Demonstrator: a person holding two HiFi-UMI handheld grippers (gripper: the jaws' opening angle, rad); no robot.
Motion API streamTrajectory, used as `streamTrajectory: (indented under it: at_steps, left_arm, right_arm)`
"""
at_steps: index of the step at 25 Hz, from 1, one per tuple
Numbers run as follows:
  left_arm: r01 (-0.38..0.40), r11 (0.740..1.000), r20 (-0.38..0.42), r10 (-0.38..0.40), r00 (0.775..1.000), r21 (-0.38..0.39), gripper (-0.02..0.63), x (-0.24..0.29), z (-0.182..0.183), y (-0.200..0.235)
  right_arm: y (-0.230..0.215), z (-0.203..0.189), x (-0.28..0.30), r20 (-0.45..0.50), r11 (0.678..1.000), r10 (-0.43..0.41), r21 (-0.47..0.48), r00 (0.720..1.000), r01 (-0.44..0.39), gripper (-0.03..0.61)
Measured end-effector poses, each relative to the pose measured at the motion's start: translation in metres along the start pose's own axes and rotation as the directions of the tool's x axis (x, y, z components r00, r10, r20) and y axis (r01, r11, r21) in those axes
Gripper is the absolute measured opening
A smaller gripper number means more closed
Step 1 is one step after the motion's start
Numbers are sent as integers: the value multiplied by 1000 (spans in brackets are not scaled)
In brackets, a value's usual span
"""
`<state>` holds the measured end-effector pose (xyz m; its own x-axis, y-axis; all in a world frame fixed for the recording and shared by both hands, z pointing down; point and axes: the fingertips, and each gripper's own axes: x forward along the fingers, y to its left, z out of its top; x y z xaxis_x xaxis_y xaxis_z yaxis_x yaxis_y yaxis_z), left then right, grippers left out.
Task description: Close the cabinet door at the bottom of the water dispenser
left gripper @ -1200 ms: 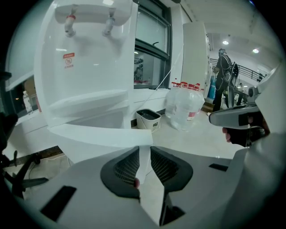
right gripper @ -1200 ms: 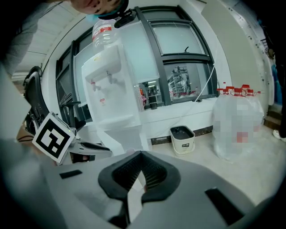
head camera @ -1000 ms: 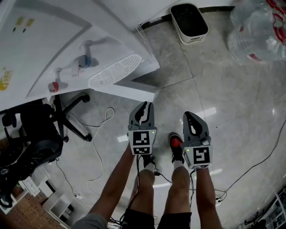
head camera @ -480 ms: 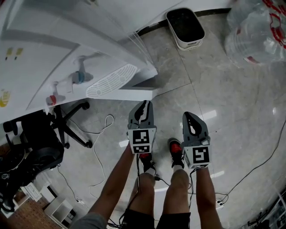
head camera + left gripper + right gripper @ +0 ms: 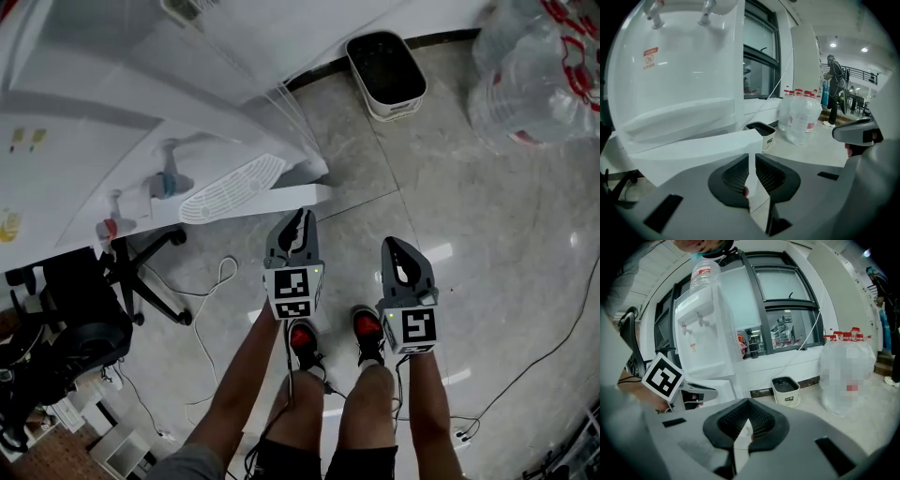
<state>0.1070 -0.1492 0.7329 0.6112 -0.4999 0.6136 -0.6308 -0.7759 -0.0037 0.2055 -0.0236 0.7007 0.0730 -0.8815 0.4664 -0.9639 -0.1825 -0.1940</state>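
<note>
Red-toed shoes [image 5: 302,336] on grey stone floor [image 5: 487,244], low in the head view. Just beyond them, left gripper [image 5: 298,217] and right gripper [image 5: 392,244], side by side, each carrying a marker cube, both aimed toward 12 o'clock.

Fingers [image 5: 735,176] of the left gripper parted by a narrow slit, just now closing, with nothing between them. Fingers [image 5: 764,420] of the right gripper brought together at the tips, gripping nothing.

Immediately at 12 o'clock of the left gripper, white cabinet door [image 5: 272,202], swung out from the base of the water dispenser [image 5: 112,103] and standing open. Contact between fingertips and door edge not resolvable. In the left gripper view, the same door as a broad white slab lying across the line of the fingertips.

At 11 o'clock of the door, slotted drip tray [image 5: 234,178], with blue tap [image 5: 169,183] and red tap [image 5: 111,228] further toward 9 o'clock.

Black office chair [image 5: 84,291] at 9 o'clock of the left gripper, loose white cable [image 5: 211,291] on the floor between the two.

Farther off, white bin [image 5: 394,107] with dark inside at 1 o'clock of the grippers, close to the wall. Farthest, plastic-wrapped water bottles [image 5: 534,84] at 2 o'clock.
</note>
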Motion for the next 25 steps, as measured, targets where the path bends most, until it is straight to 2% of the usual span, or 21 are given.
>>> streamTrajectory:
  at_steps: [25]
  left_arm:
    - [-52, 998, 96, 50, 994, 23, 61, 42, 16, 34]
  right_arm:
    - [-12, 12, 34, 123, 999, -14, -48, 992, 20, 15]
